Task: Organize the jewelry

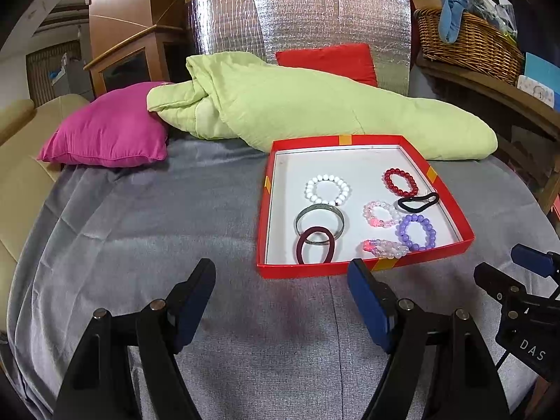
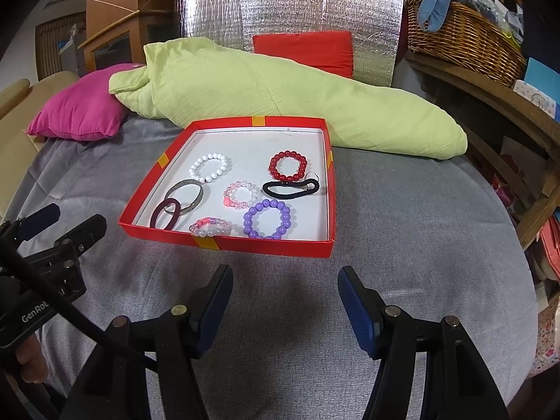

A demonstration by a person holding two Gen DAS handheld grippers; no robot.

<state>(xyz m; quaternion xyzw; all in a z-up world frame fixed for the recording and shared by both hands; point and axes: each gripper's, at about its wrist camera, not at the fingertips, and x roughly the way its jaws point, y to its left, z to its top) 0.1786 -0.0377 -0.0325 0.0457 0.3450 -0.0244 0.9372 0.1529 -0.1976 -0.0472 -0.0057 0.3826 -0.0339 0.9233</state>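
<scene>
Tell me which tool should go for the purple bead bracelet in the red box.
Right, probably. The right tool is open and sits straight in front of the purple bead bracelet, near the red box front wall. The left tool, also open, faces bare grey cloth left of the box.

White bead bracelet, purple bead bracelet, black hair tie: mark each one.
white bead bracelet (image 1: pixel 327 189), left wrist view, on its left-hand beads.
purple bead bracelet (image 2: pixel 267 224), right wrist view, on its top beads.
black hair tie (image 2: pixel 290 188), right wrist view, on its upper band.
</scene>
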